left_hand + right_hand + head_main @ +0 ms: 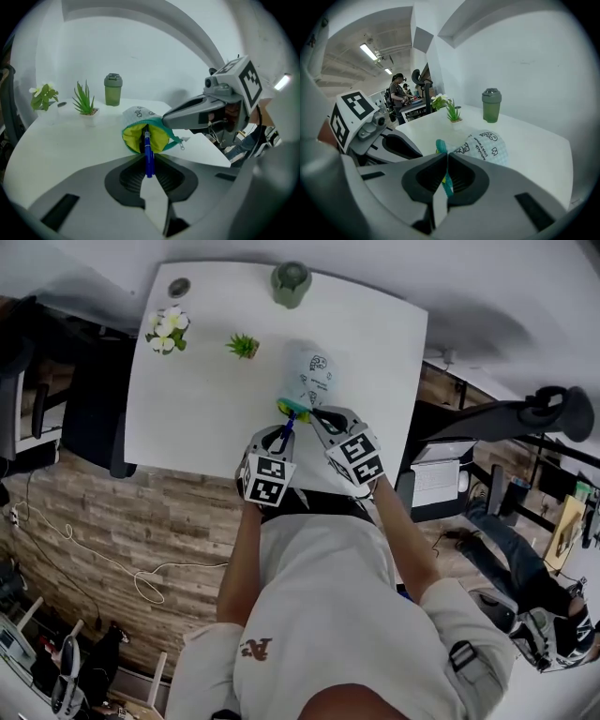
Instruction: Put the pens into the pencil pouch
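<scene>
**Blue pen at the mouth of the pouch**

We have the left gripper (149,165) closed tight on a blue pen (148,152). The pen stands out ahead of the jaws, and its far end reaches into the open mouth of the pencil pouch (139,114) — against the yellow lining, as the left gripper view shows it. The right gripper (446,159) is clamped as well, its jaws pinched on the pouch's teal zipper edge (440,146), with the mouth lifted and facing the pen.

The pouch, white with dark print, lies on the white table (197,409) near the edge closest to us, its closed end pointing away toward the wall. In the head view our two grippers sit side by side just in front of it, the left one at the mouth and the right one beside it.

Farther back on the table stand a green bottle (292,283), a small spiky plant (244,346) and a pot of white flowers (166,331) — all well apart from the pouch.
</scene>
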